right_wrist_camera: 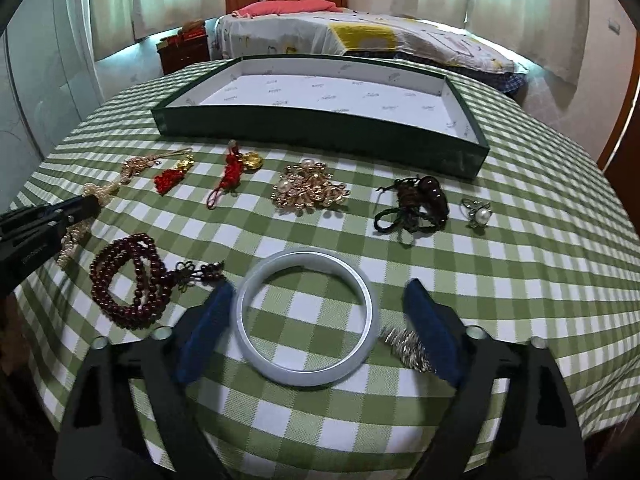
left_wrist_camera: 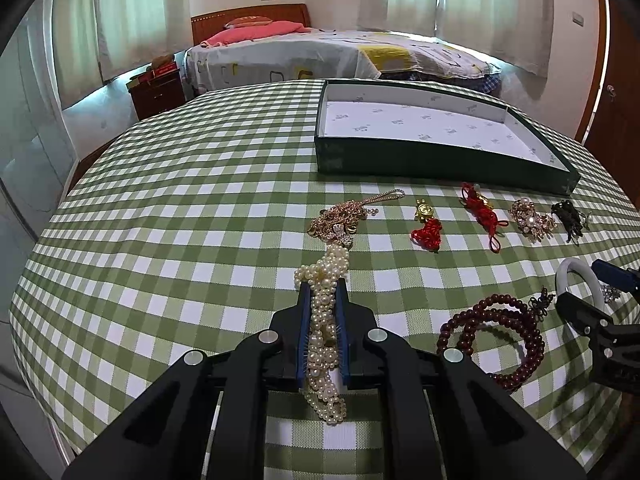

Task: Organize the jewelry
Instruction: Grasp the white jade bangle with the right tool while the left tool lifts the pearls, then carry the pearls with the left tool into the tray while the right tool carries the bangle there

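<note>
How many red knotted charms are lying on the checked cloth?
2. One red tassel charm with a gold piece lies just right of the gold chain pile; one red cord charm lies between it and the gold brooch cluster. None seem hidden.

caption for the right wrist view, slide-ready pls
Right gripper straddles a pale bangle on the checked tablecloth, jaws open, empty green box beyond.
</note>
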Motion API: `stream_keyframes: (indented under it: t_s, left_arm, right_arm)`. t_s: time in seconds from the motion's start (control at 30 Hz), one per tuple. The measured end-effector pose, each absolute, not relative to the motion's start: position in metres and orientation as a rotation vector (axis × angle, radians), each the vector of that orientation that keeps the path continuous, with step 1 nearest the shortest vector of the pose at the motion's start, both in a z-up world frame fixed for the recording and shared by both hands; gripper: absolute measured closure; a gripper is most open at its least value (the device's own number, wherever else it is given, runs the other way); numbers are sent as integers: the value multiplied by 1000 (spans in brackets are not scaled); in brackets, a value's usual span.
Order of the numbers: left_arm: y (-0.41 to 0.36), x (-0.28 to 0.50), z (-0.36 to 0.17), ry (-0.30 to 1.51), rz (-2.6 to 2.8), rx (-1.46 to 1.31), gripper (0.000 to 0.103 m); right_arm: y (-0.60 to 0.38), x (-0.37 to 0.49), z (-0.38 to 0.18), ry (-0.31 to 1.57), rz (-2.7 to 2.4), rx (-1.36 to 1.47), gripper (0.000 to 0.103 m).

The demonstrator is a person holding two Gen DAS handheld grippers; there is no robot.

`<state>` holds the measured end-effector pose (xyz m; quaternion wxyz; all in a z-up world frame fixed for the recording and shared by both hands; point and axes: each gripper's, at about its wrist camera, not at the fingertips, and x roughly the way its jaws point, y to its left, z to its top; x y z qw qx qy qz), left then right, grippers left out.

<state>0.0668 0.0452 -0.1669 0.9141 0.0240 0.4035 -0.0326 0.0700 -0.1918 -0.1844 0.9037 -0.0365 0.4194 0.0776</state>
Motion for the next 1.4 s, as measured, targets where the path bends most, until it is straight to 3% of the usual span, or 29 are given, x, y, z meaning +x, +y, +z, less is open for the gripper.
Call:
stream_keyframes:
  t_s: [0.07, 1.4]
  left_arm:
    - [45, 67, -167, 831, -66, 50, 91]
    - [32, 73, -152, 799, -60, 91, 91]
  right_arm:
    - [-191, 68, -183, 859, 169, -79, 34]
    - [-194, 58, -152, 749, 163, -89, 34]
